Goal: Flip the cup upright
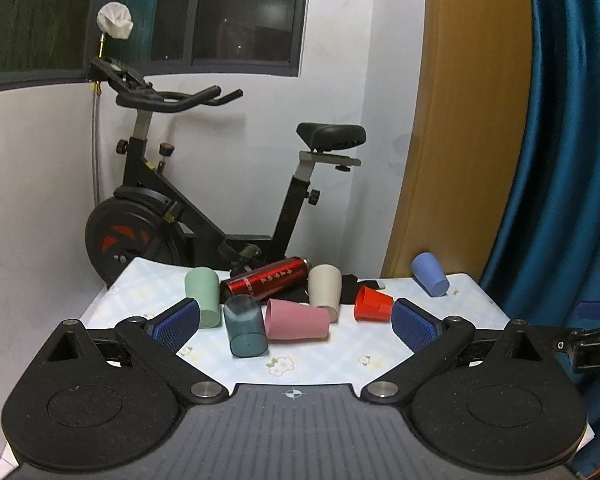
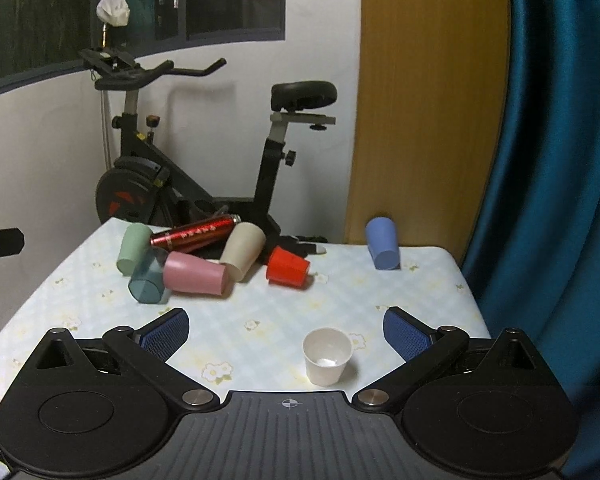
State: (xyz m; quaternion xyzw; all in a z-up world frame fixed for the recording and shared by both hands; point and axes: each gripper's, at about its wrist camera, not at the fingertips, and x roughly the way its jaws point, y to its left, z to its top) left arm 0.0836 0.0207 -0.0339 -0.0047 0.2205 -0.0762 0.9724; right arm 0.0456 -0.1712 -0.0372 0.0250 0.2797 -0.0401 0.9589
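While level, right gripper (image 2: 286, 330) (fingers (image 2: 404, 334) apart)

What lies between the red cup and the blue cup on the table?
Nothing: in the right wrist view, only bare floral tablecloth separates the red cup from the blue cup.

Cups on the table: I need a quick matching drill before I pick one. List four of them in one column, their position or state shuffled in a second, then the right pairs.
Things:
1. white cup
2. blue cup
3. pink cup
4. red cup

States:
A. on its side, alone near the far right edge of the table
B. upright, mouth up, nearest the right gripper
C. on its side in the cluster, against the teal cup
D. tipped over, just right of the beige cup

Pairs: 1-B, 2-A, 3-C, 4-D
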